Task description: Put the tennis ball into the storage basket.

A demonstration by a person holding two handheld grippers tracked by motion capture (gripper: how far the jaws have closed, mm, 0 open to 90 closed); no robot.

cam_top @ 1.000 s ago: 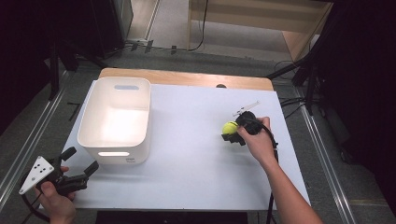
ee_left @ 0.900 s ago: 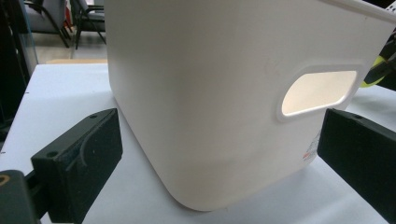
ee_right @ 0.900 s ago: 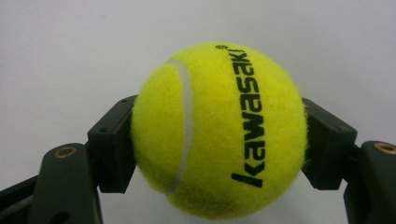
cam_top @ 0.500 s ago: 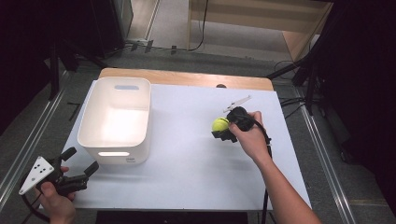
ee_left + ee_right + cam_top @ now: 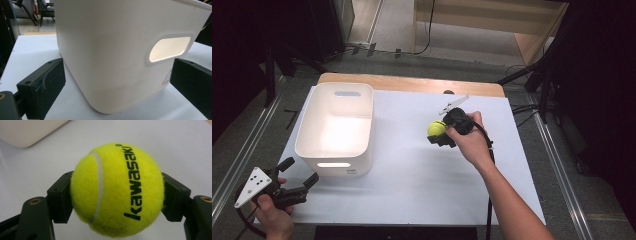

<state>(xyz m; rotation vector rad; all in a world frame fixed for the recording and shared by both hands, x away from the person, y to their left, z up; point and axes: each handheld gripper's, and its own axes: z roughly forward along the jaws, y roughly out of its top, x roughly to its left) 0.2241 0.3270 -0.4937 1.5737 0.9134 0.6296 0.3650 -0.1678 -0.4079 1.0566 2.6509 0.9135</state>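
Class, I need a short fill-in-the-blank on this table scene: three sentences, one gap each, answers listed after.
1. The right tool is shut on a yellow ______ ball.
2. The word printed in black on that ball is ______.
3. The left tool, with its jaws apart, points at the near wall of the ______ bin, which has a handle slot.

Missing words: tennis; kawasaki; white
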